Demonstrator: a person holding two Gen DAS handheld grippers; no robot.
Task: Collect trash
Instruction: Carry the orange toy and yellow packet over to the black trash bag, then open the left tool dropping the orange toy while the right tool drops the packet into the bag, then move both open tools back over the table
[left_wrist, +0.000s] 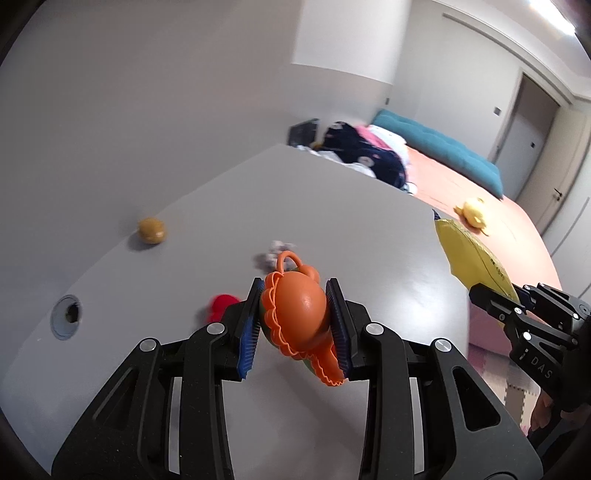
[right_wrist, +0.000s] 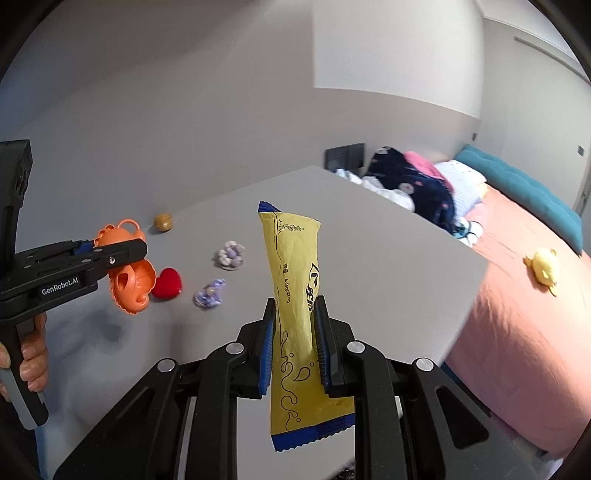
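My left gripper (left_wrist: 295, 306) is shut on an orange plastic shell toy (left_wrist: 299, 317) and holds it above the grey table (left_wrist: 351, 221); the toy also shows at the left of the right wrist view (right_wrist: 129, 273). My right gripper (right_wrist: 295, 332) is shut on a yellow snack wrapper (right_wrist: 295, 295) with blue ends, held upright above the table; the wrapper shows at the right of the left wrist view (left_wrist: 472, 258). On the table lie a red heart (right_wrist: 167, 283), two purple crumpled pieces (right_wrist: 231, 255) (right_wrist: 209, 293) and a brown ball (right_wrist: 163, 221).
A bed with a salmon cover (right_wrist: 517, 332) stands right of the table, with a yellow plush toy (right_wrist: 545, 269), a teal headboard cushion (right_wrist: 517, 188) and a pile of clothes (right_wrist: 417, 181). The table has a round cable hole (left_wrist: 66, 321) at the left.
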